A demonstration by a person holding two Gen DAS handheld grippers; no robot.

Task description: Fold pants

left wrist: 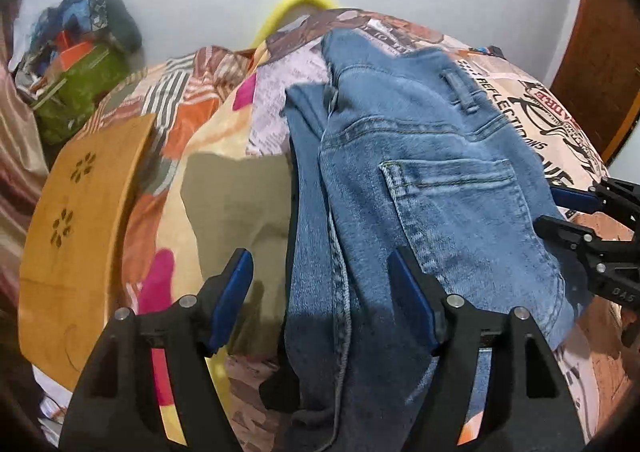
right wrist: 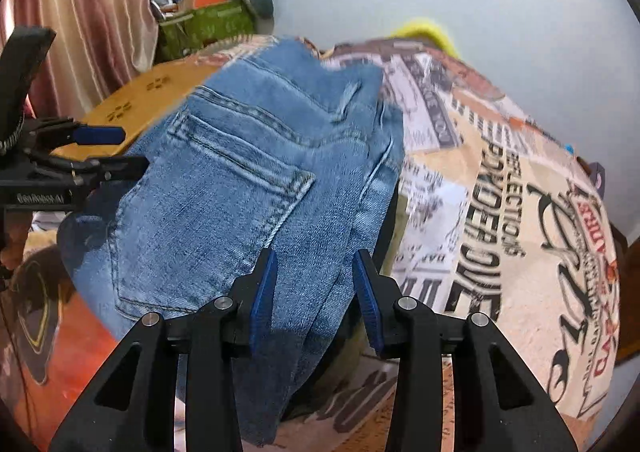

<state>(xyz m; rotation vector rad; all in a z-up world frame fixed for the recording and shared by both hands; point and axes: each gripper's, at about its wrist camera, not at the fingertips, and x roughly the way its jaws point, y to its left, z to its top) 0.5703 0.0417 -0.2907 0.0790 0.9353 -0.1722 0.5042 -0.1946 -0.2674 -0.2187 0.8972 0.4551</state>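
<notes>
While the jeans (left wrist: 420,188) lay folded lengthwise on the printed bedspread (right wrist: 500,180), back pocket (right wrist: 240,180) upward and waistband toward the far wall, both grippers stood over the near end of the denim. The left gripper (left wrist: 320,292) had its fingers (left wrist: 234,292) released and spread wide, straddling the left fold edge without pressing it. The right gripper (right wrist: 314,296) had its fingers (right wrist: 264,296) parted more narrowly over the right edge of the fabric; the pads did not appear to pinch the cloth. This placement, one gripper per side of the garment, probably served a paired pick-up of the leg section for the next crosswise fold. A yellow-brown board (left wrist: 80,220) lay on the bed just left of the jeans. A green box (right wrist: 208,28) of clutter stood well apart against the wall.
</notes>
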